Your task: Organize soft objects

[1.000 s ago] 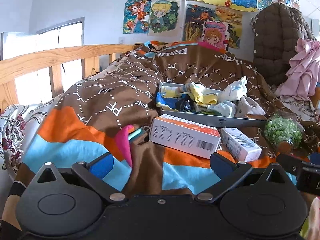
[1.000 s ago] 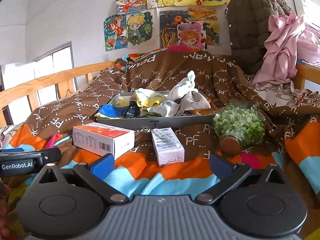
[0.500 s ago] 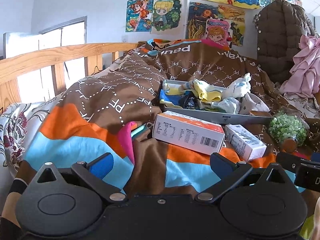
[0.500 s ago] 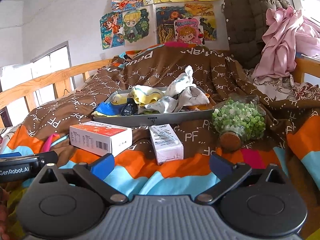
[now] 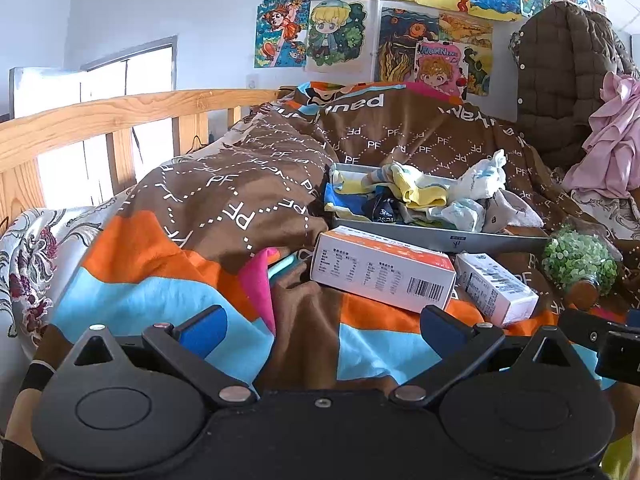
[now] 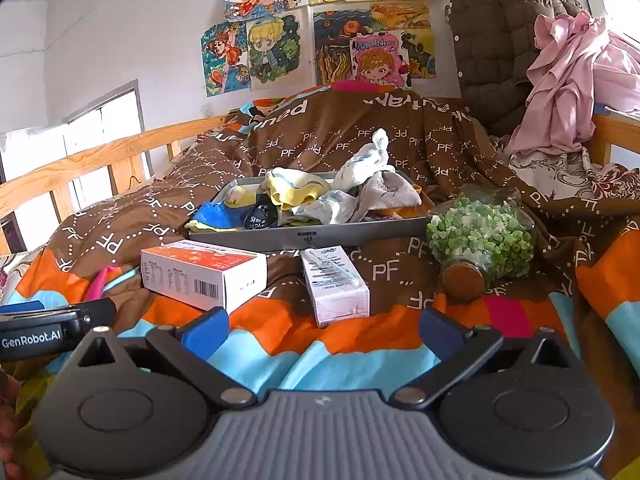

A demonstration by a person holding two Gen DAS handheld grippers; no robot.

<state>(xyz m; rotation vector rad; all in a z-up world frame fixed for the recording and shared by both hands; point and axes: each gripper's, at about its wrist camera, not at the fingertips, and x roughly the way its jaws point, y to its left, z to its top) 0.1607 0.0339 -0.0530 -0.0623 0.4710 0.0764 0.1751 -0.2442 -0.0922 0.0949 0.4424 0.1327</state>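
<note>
On the brown, orange and blue patterned quilt (image 6: 360,344), a shallow grey metal tray (image 6: 304,236) is heaped with crumpled soft socks and cloths (image 6: 360,196). Both the left gripper (image 5: 322,326) and the right gripper (image 6: 324,330) are held with fingers spread wide, nothing between them, well short of the tray. A single garment should be pinched at a raised fold (the white one stands highest), judged the easiest lift. Only the right view shows the cork-stoppered glass jar of green beads (image 6: 480,240) fully; only the left shows the floral sheet (image 5: 24,264).
</note>
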